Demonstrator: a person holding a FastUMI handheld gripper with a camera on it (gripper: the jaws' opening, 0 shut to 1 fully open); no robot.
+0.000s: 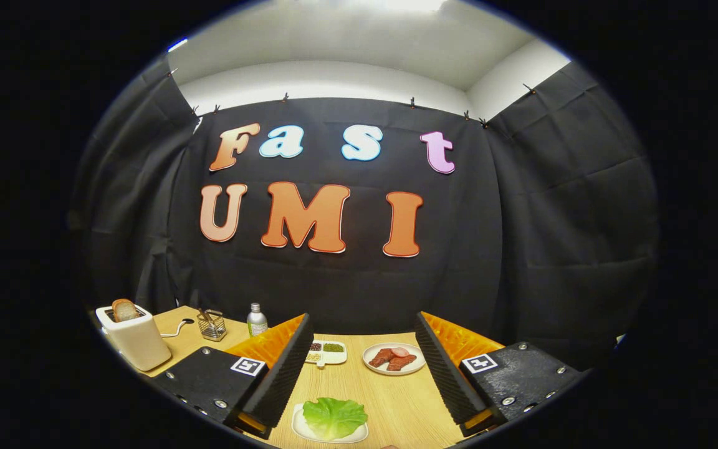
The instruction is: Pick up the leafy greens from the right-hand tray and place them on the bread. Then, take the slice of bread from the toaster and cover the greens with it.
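My gripper (363,324) is open and held above the wooden table (396,399), with nothing between its fingers. A green lettuce leaf (334,416) lies on a small white tray (300,427), low between the fingers and nearer the left one. Beyond the left finger, at the table's far left corner, stands a white toaster (138,340). A slice of bread (124,309) sticks up out of its slot.
Ahead of the fingertips sit a white plate of reddish meat pieces (394,358) and a small divided dish of seasonings (326,352). A wire basket (212,324) and a small bottle (257,320) stand near the toaster. Black cloth walls close the table's far side.
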